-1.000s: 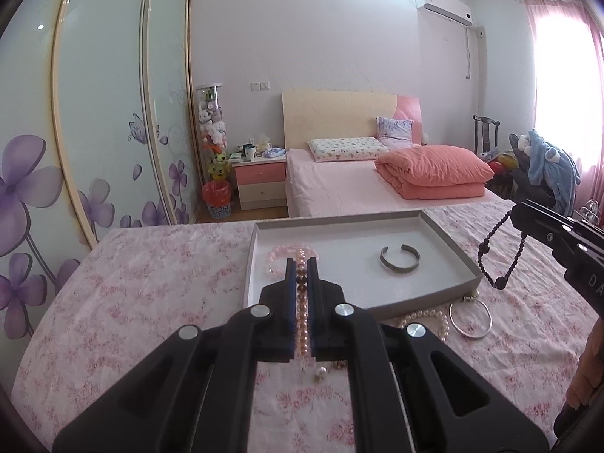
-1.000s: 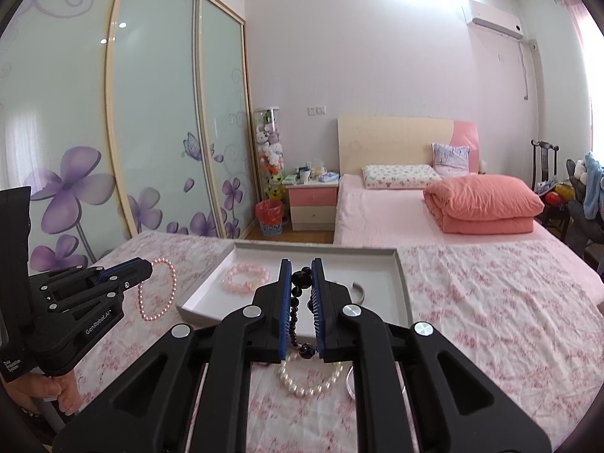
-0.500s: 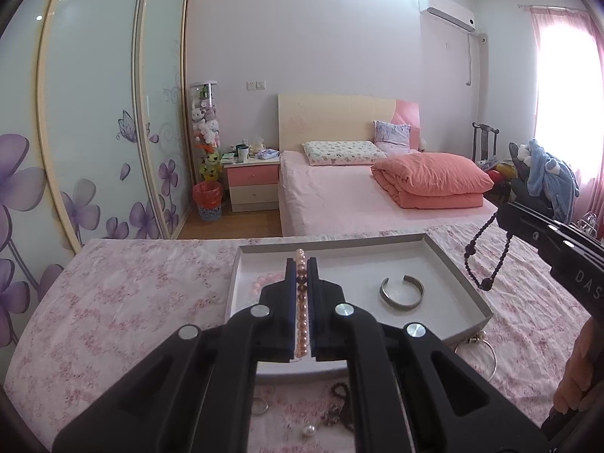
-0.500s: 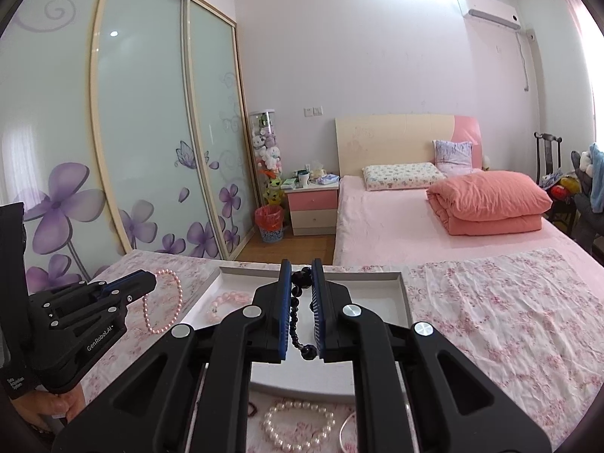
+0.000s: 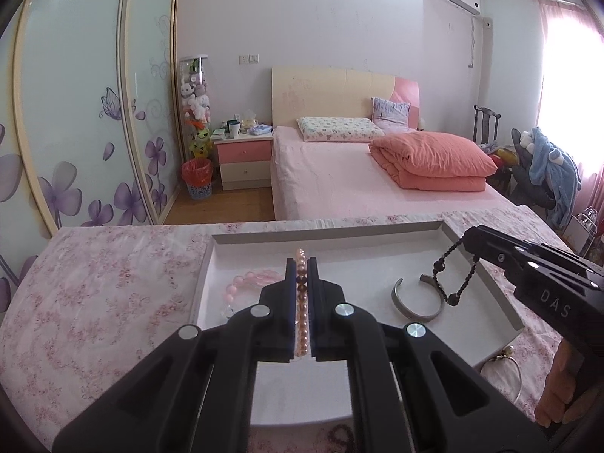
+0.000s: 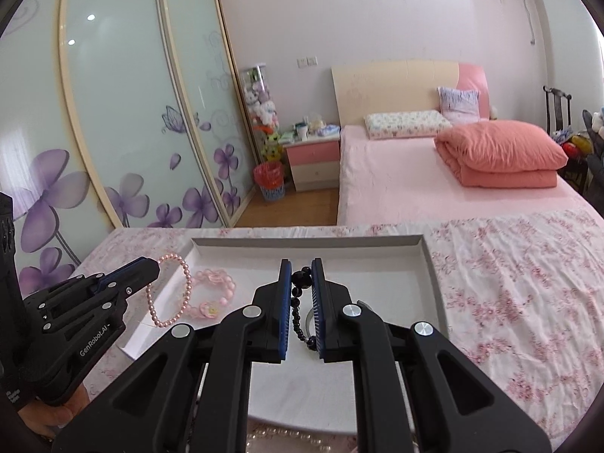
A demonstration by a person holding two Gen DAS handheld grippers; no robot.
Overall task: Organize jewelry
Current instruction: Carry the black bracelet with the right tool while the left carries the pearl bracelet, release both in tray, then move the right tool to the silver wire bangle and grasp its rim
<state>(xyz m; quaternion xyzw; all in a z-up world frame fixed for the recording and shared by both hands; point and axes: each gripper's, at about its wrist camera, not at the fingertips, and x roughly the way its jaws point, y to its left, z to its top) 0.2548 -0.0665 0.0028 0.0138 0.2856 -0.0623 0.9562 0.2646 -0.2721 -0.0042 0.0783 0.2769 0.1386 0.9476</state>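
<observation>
One white tray (image 5: pixel 487 294) sits on a flowery pink cloth (image 5: pixel 105 302). In it lie one pale pink bead bracelet (image 6: pixel 217 288) on the left and one silver bangle (image 5: pixel 413 307) on the right. The left gripper (image 5: pixel 301 264) pinches a pink pearl bracelet (image 6: pixel 171 290) over the tray. The right gripper (image 6: pixel 301 268) pinches a black bead string (image 5: pixel 451 275) there too. One pink bed (image 5: pixel 358 177) stands far behind.

Both grippers are chunky matte black plastic, blue pads lining the jaws, silver screws behind them; left gripper (image 6: pixel 153 270) says "GenRobot.AI", right gripper (image 5: pixel 468 236) "DAS".
</observation>
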